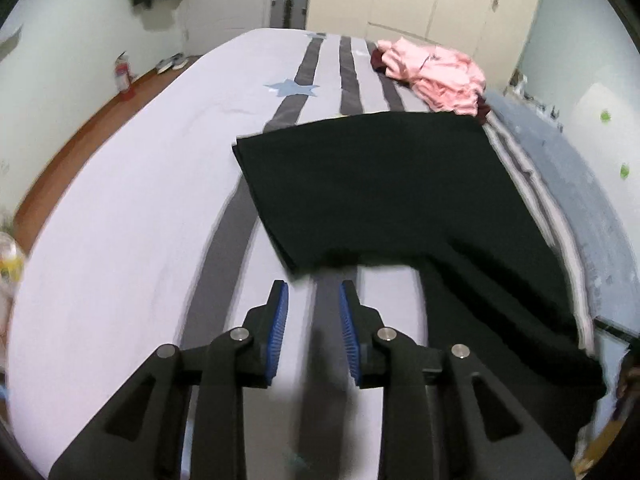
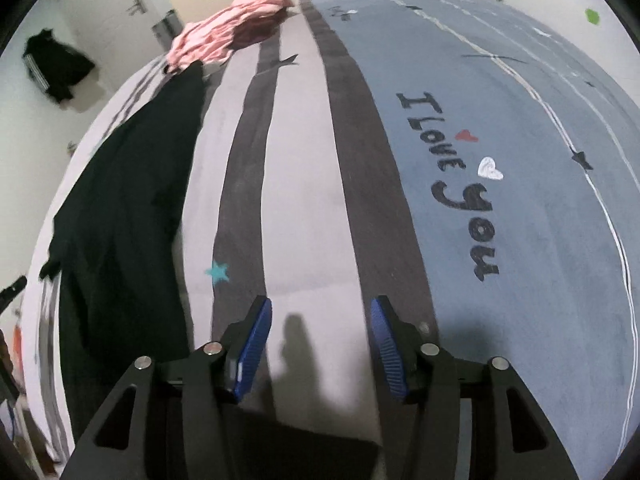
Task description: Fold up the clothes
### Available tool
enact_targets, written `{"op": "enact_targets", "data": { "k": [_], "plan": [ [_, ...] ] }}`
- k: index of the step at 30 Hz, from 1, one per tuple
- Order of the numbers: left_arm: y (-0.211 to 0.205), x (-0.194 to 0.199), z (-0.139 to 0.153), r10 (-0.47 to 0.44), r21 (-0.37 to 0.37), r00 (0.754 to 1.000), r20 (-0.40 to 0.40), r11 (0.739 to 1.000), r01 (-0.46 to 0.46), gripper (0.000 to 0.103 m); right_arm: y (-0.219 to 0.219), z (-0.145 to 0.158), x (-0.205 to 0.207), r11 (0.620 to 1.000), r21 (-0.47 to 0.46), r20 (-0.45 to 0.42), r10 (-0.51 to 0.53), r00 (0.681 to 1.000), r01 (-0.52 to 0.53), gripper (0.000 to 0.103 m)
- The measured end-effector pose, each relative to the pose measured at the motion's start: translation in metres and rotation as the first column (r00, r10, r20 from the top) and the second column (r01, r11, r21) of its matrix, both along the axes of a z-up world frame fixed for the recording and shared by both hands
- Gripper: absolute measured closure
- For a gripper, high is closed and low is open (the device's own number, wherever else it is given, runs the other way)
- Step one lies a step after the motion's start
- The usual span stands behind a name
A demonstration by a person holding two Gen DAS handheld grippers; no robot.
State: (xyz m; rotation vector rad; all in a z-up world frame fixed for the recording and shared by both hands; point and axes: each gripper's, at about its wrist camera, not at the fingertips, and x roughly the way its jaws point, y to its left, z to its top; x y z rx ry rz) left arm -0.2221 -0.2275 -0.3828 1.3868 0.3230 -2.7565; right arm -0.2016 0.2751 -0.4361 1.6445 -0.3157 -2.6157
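A black garment (image 1: 392,196) lies flat on the bed, with one part trailing toward the near right edge. My left gripper (image 1: 313,286) is open and empty, just short of the garment's near edge. In the right wrist view the same black garment (image 2: 128,196) lies along the left side of the bed. My right gripper (image 2: 321,304) is open and empty above the striped cover, to the right of the garment.
A pile of pink clothes (image 1: 436,76) lies at the far end of the bed; it also shows in the right wrist view (image 2: 232,24). The bed cover (image 1: 140,200) is lilac with grey stripes and a blue part with lettering (image 2: 452,176). A wardrobe (image 1: 424,0) stands behind.
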Motion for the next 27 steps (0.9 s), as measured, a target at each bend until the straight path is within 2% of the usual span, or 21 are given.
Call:
{"op": "enact_targets", "data": {
  "k": [3,7,10,15,18,23,25,26,27],
  "plan": [
    [0.025,0.036,0.0,0.088,0.058,0.996,0.002,0.994,-0.088,0.075,0.009,-0.001,0.015,0.996,-0.016,-0.007,0.091,0.996,-0.091,0.053],
    [0.053,0.085,-0.014,0.195,0.12,0.98,0.045,0.973,-0.199,0.075,0.023,-0.006,0.042,0.981,-0.045,0.0,0.189,0.982,-0.188,0.052],
    [0.065,0.105,-0.02,0.213,0.131,0.975,0.061,0.967,-0.219,0.075,0.037,-0.012,0.063,0.975,-0.1,0.011,0.2,0.98,-0.197,0.052],
    [0.079,0.116,-0.029,0.18,0.112,0.981,0.067,0.976,-0.187,0.075,0.031,-0.015,0.086,0.966,-0.107,-0.015,0.237,0.971,-0.237,0.051],
    [0.09,0.116,-0.033,0.111,0.083,0.992,0.064,0.99,-0.116,0.075,0.02,-0.016,0.09,0.966,-0.098,-0.025,0.237,0.971,-0.239,0.051],
    [0.101,0.124,-0.032,0.012,0.057,0.998,0.063,0.998,-0.016,0.059,0.006,-0.017,0.088,0.97,-0.094,-0.062,0.221,0.973,-0.226,0.051],
    [0.101,0.13,-0.03,-0.005,0.053,0.998,0.057,0.999,0.002,0.058,0.0,-0.018,0.086,0.972,-0.077,-0.066,0.217,0.974,-0.222,0.059],
    [0.101,0.134,-0.029,-0.011,0.057,0.998,0.055,0.998,0.008,0.058,0.0,-0.018,0.084,0.971,-0.076,-0.068,0.223,0.973,-0.228,0.084],
    [0.1,0.139,-0.027,-0.016,0.06,0.998,0.053,0.998,0.013,0.058,-0.004,-0.016,0.084,0.966,-0.086,-0.067,0.238,0.969,-0.243,0.088]
  ]
}}
